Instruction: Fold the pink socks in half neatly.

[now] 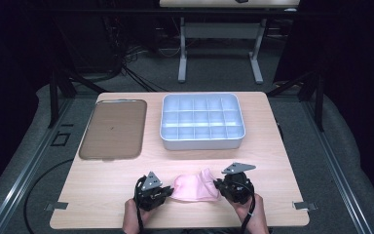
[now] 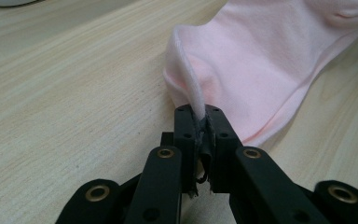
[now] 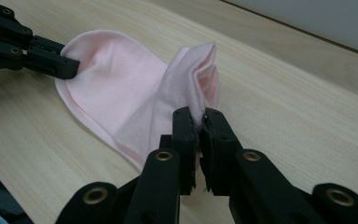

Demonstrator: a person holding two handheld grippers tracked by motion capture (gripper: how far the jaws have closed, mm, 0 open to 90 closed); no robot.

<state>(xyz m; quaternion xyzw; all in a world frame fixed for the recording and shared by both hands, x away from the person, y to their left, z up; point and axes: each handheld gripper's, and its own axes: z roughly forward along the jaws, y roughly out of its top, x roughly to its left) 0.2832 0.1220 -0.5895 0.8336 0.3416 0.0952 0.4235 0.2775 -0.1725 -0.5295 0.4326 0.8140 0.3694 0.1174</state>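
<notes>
1. The left gripper [image 1: 164, 193] was clamped tight on a thin fold at one end of the pink sock [image 1: 194, 188], its jaws pinched nearly together on the fabric edge.
2. The right gripper [image 1: 217, 185] had its jaws closed on the bunched cuff at the sock's other end, the cloth puckering up just above the pads.
3. The sock hung between the two grippers at the near edge of the table [image 1: 272, 161], most of it resting on the wood; whether the right end was lifted clear I could not tell.
4. Judging by that, both grips were made, and the carrying or folding was left to do.
5. Beyond it, the divided white bin [image 1: 202, 142] looked empty, and the brown tray [image 1: 113, 129] beside it stood bare.
</notes>
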